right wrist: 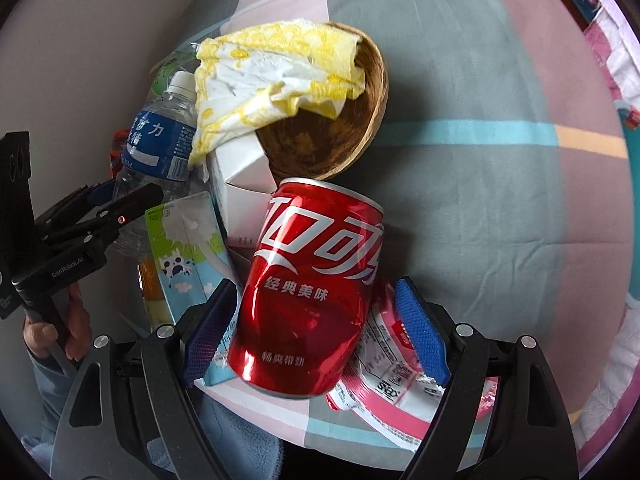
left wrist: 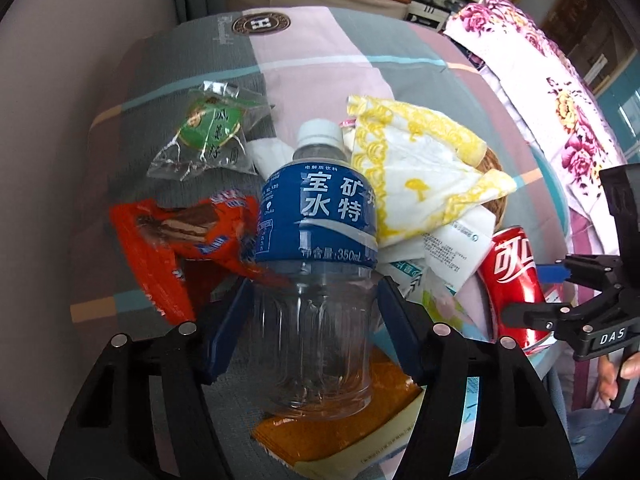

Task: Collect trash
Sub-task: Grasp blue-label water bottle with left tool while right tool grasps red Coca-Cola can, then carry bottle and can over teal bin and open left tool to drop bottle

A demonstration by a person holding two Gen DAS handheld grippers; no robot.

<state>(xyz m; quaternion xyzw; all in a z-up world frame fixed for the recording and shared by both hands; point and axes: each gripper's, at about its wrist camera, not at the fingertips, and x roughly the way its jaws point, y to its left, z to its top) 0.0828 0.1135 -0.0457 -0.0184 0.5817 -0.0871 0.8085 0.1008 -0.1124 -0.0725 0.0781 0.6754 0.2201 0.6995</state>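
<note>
We have our left gripper (left wrist: 316, 316) around the bottle (left wrist: 316, 240), both pads against its clear lower body. No earlier view is given, so we say only that. Our right gripper (right wrist: 316, 320) straddles the can (right wrist: 316, 284): the left pad touches it, the right pad stands clear, so the jaws are spread. Both lie on the bed (right wrist: 480, 160) near its front edge, amid wrappers. Behind the can a bowl (right wrist: 372, 120) holds a tissue (right wrist: 272, 80); a carton (right wrist: 188, 248) lies beside the can.

Red can (right wrist: 316, 288); blue-labelled bottle (left wrist: 318, 248)
</note>
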